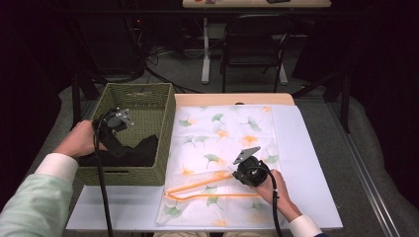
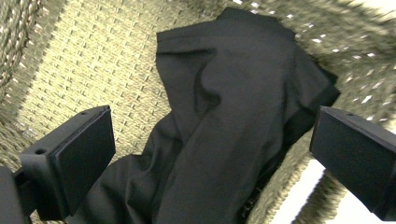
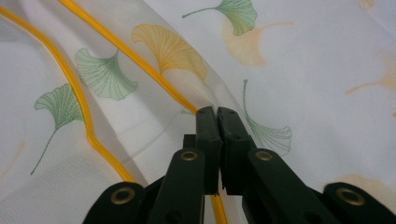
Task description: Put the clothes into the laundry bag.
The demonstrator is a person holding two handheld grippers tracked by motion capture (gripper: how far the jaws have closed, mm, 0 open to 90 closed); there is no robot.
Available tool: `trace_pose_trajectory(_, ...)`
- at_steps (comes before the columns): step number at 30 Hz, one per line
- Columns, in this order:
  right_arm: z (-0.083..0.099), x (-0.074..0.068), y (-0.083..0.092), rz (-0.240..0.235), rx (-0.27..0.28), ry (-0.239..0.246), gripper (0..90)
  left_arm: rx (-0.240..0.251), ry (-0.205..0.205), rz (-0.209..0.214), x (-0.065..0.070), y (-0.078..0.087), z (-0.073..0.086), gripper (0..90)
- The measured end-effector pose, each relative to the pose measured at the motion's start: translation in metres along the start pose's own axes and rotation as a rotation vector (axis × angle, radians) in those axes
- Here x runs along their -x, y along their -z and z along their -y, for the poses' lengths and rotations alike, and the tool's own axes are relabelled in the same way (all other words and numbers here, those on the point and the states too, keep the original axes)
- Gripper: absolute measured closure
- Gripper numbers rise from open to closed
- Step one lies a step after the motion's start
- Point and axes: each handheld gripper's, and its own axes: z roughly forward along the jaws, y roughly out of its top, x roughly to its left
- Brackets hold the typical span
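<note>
A green woven basket [image 1: 168,133] stands at the table's left with a crumpled black cloth [image 1: 143,150] inside it. My left gripper [image 1: 117,147] hangs in the basket, open; its wide-apart jaws frame the black cloth [image 2: 224,107] without touching it. A sheer leaf-printed bag [image 1: 222,131] with an orange trim [image 1: 197,185] lies spread on the table. My right gripper [image 1: 233,174] is low at the bag's near edge. In the right gripper view its jaws [image 3: 217,114] are shut on a pinched fold of the sheer bag [image 3: 303,70], right beside the orange trim [image 3: 79,93].
A white mat [image 1: 309,163] covers the table under the bag. The basket's woven floor [image 2: 93,70] is bare to the left of the cloth. Beyond the table stand a black chair [image 1: 252,44] and a desk leg [image 1: 206,54] among floor cables.
</note>
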Motion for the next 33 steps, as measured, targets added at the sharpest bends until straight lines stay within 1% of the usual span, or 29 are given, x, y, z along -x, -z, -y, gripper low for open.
trace_pose_trajectory(1,0.000,0.000,0.000,0.000,0.000,0.000,88.0,0.000,0.000,0.000,0.000,0.000,0.000,0.0)
trace_pose_trajectory(2,0.000,0.000,0.000,0.000,0.000,0.000,88.0,-0.012,0.006,0.023,-0.011,-0.014,0.004,0.0)
trace_pose_trajectory(3,0.000,0.000,0.000,0.000,0.000,0.000,88.0,-0.012,0.006,0.023,-0.011,-0.014,0.004,0.0)
trace_pose_trajectory(4,-0.002,0.000,-0.002,0.008,-0.006,0.011,88.0,-0.012,0.006,0.023,-0.011,-0.014,0.004,0.0)
trace_pose_trajectory(5,-0.002,0.000,-0.002,0.008,-0.006,0.011,88.0,-0.041,-0.005,0.044,-0.013,-0.023,0.004,0.0)
trace_pose_trajectory(7,-0.001,-0.001,-0.003,0.006,-0.013,0.012,88.0,-0.057,-0.001,0.057,-0.013,-0.029,0.006,0.0)
trace_pose_trajectory(9,-0.001,-0.001,-0.002,0.012,-0.012,0.018,88.0,-0.076,-0.007,0.077,-0.013,-0.035,0.008,0.0)
trace_pose_trajectory(10,-0.001,-0.001,-0.001,0.014,-0.010,0.018,88.0,-0.090,-0.014,0.078,-0.013,-0.038,0.008,0.0)
trace_pose_trajectory(11,-0.001,-0.001,-0.001,0.016,-0.006,0.018,88.0,-0.104,-0.020,0.064,-0.012,-0.041,0.009,0.0)
trace_pose_trajectory(13,-0.001,-0.001,0.000,0.017,-0.003,0.015,88.0,-0.134,-0.030,0.071,-0.012,-0.046,0.010,2.0)
trace_pose_trajectory(14,-0.001,-0.001,0.000,0.017,-0.003,0.016,88.0,-0.140,-0.033,0.078,-0.011,-0.048,0.011,3.4)
trace_pose_trajectory(15,-0.001,-0.001,0.000,0.018,-0.005,0.018,88.0,-0.145,-0.039,0.093,-0.011,-0.050,0.012,5.0)
trace_pose_trajectory(16,-0.001,-0.001,0.000,0.019,-0.004,0.014,88.0,-0.154,-0.045,0.100,-0.011,-0.052,0.013,9.2)
trace_pose_trajectory(17,-0.001,-0.001,0.000,0.016,-0.005,0.017,88.0,-0.148,-0.048,0.112,-0.011,-0.055,0.014,12.5)
trace_pose_trajectory(18,-0.001,-0.001,0.001,0.016,-0.003,0.021,88.0,-0.139,-0.048,0.132,-0.011,-0.057,0.015,13.7)
trace_pose_trajectory(19,-0.001,-0.001,0.001,0.015,-0.002,0.018,88.0,-0.148,-0.045,0.143,-0.011,-0.059,0.015,15.3)
trace_pose_trajectory(20,-0.001,0.000,0.001,0.015,-0.004,0.016,88.0,-0.153,-0.045,0.149,-0.012,-0.060,0.015,16.2)
trace_pose_trajectory(21,-0.001,0.000,0.002,0.021,-0.001,0.018,88.0,-0.147,-0.047,0.156,-0.012,-0.062,0.016,18.9)
trace_pose_trajectory(23,-0.001,0.001,0.003,0.020,0.004,0.017,88.0,-0.151,-0.052,0.176,-0.011,-0.066,0.017,25.1)
trace_pose_trajectory(25,-0.002,0.002,0.005,0.025,0.006,0.016,88.0,-0.167,-0.058,0.187,-0.010,-0.072,0.018,30.1)
trace_pose_trajectory(26,-0.002,0.002,0.005,0.026,0.006,0.018,88.0,-0.162,-0.064,0.192,-0.008,-0.075,0.019,32.8)
trace_pose_trajectory(27,-0.001,0.002,0.005,0.026,0.005,0.018,88.0,-0.167,-0.073,0.202,-0.008,-0.076,0.019,39.0)
trace_pose_trajectory(29,-0.001,0.002,0.004,0.028,0.005,0.012,88.0,-0.145,-0.069,0.197,-0.008,-0.078,0.021,49.5)
trace_pose_trajectory(30,-0.001,0.002,0.005,0.029,0.006,0.013,88.0,-0.138,-0.064,0.187,-0.008,-0.078,0.021,54.4)
trace_pose_trajectory(31,-0.001,0.002,0.004,0.028,0.005,0.011,88.0,-0.131,-0.067,0.167,-0.009,-0.076,0.021,57.6)
trace_pose_trajectory(32,-0.001,0.002,0.004,0.028,0.005,0.010,88.0,-0.122,-0.049,0.157,-0.010,-0.075,0.022,59.6)
trace_pose_trajectory(33,-0.001,0.002,0.004,0.026,0.006,0.005,88.0,-0.103,-0.028,0.146,-0.012,-0.075,0.023,60.4)
